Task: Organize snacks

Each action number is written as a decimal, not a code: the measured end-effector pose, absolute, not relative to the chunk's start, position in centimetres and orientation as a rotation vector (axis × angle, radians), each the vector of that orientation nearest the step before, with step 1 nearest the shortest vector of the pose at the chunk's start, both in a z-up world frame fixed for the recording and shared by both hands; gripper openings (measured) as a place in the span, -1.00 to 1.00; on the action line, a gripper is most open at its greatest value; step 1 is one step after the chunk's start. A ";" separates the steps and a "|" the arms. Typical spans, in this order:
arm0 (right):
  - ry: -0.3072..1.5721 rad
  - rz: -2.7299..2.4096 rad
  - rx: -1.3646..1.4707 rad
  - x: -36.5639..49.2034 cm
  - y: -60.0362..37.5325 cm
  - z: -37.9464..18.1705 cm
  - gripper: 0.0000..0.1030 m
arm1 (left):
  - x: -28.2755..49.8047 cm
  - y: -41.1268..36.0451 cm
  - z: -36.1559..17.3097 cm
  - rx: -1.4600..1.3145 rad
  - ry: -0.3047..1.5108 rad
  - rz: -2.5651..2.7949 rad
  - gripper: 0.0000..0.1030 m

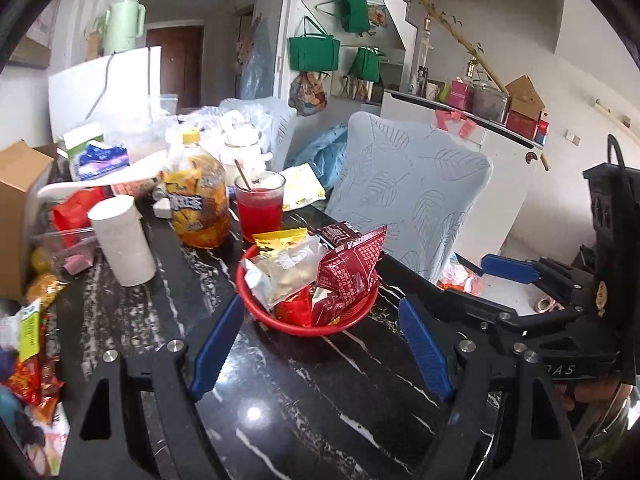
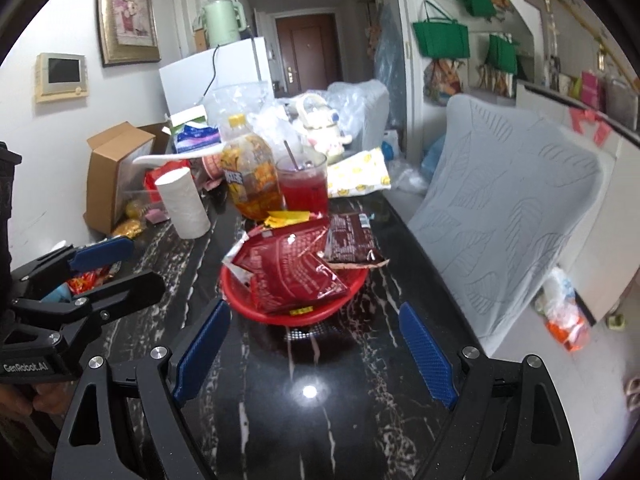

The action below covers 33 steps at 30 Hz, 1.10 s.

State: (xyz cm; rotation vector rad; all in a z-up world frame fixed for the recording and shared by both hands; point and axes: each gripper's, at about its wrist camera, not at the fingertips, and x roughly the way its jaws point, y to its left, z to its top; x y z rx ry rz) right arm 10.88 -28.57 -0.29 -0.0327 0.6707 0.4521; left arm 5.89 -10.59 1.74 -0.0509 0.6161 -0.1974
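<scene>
A red bowl point(image 1: 256, 304) sits on the dark, white-veined surface point(image 1: 304, 392), heaped with snack packets that stick up above its rim. A red packet with white print point(image 2: 292, 268) lies tilted on top, a dark brown packet point(image 2: 352, 240) leans over the far rim, and a silvery-white packet point(image 1: 280, 276) and a yellow packet point(image 1: 280, 238) are wedged beside them.

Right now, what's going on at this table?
A person is sorting snacks with two handheld tools. Several packets already sit piled in the red basket on the black marble table. The left tool and right tool are both open, empty and short of the basket. More packets lie loose at the table's left edge.
</scene>
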 end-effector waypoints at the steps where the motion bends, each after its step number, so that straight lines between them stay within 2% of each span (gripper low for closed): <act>1: 0.662 0.443 -0.037 10.3 -28.5 0.1 0.70 | 5.3 -10.5 2.1 -0.049 0.611 -0.194 0.54; 11: 0.578 0.382 -0.100 4.8 -28.5 2.3 0.73 | 1.1 -10.3 3.6 -0.041 0.594 -0.164 0.54; 33: 0.647 0.373 -0.061 0.0 -29.3 0.0 0.74 | -2.6 -10.6 1.6 -0.078 0.639 -0.151 0.54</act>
